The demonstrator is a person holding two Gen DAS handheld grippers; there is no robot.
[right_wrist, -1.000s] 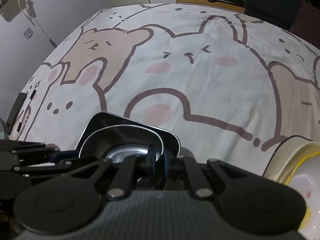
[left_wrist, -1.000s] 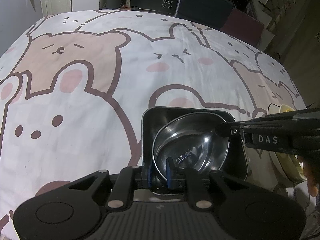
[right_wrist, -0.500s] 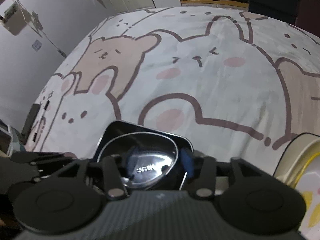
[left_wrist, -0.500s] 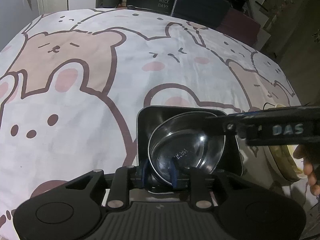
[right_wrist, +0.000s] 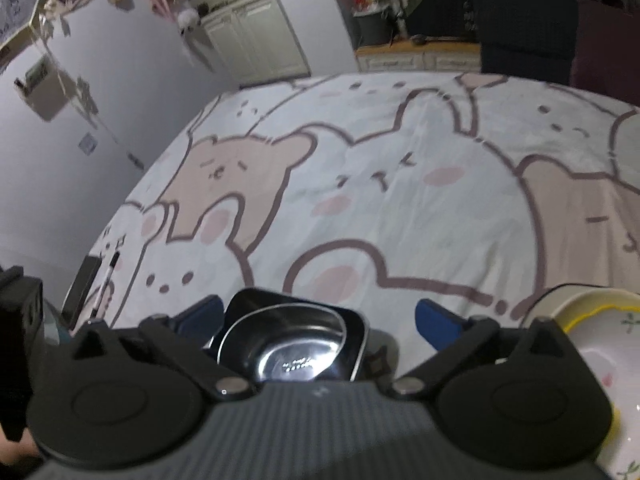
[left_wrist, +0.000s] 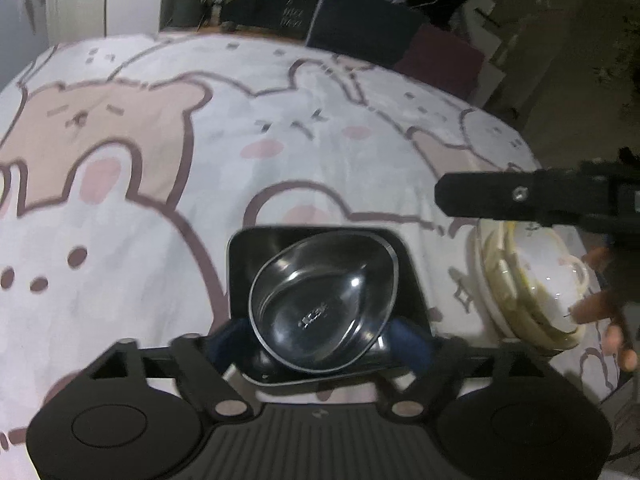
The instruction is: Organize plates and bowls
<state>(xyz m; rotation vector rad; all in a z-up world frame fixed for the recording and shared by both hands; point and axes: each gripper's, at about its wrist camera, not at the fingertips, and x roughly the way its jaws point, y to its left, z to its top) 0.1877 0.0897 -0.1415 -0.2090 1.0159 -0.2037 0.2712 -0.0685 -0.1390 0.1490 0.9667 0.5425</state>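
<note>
Your left gripper (left_wrist: 320, 336) and right gripper (right_wrist: 320, 316) both stood spread wide with nothing between their fingers, while the steel bowl (left_wrist: 324, 304) sat tilted in the black square dish (left_wrist: 244, 264) beside the stacked ceramic plates (left_wrist: 532, 280).

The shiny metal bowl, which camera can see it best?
The left wrist view. There the shiny metal bowl shows nearly whole, tilted inside the black square dish, with its rim and inside clear. In the right wrist view, the bowl is partly hidden behind the gripper body.
</note>
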